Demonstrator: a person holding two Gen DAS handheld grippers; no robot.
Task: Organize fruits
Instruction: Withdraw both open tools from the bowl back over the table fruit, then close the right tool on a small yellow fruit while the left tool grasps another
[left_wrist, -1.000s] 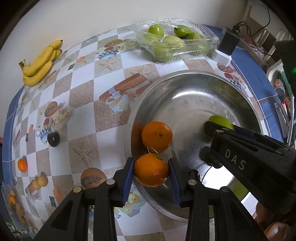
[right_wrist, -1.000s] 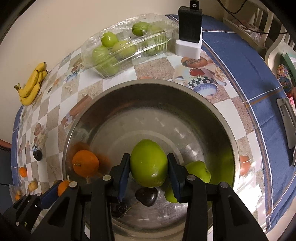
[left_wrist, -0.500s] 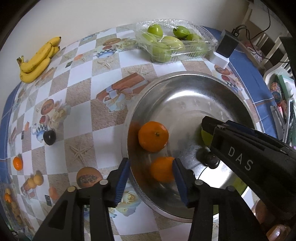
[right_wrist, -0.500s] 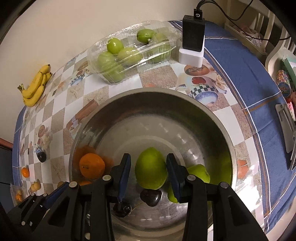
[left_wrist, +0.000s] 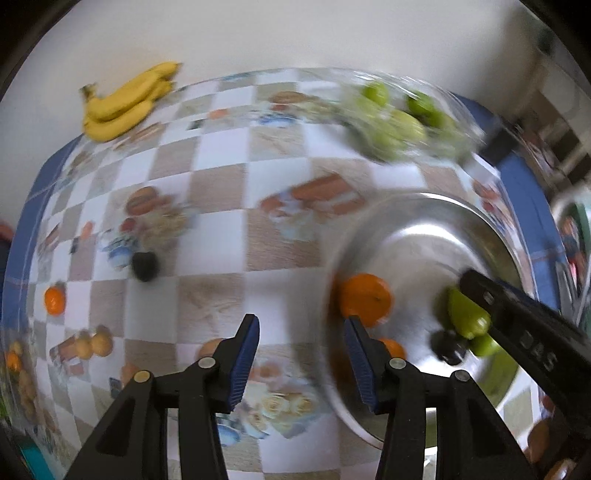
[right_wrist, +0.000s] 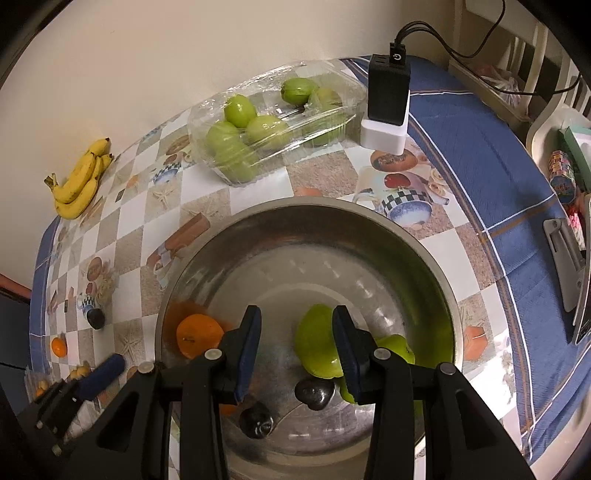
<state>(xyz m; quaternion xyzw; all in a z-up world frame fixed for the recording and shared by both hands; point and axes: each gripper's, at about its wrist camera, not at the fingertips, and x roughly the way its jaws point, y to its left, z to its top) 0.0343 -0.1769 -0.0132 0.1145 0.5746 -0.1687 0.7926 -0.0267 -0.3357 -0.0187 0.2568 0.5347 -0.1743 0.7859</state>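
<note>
- On the black side of my right tongs (left_wrist: 532, 343), where they reach in at the right edge of my left camera's view, I read the white letters "DAS", blurred and tilted.
- On top of the black charger block (right_wrist: 389, 88) at the far end of the counter (right_wrist: 480, 155) stands a white power sign.
- I can read nothing else.

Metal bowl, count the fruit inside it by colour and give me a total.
Orange fruits: 2
Green fruits: 2
Total in the metal bowl: 4
</note>
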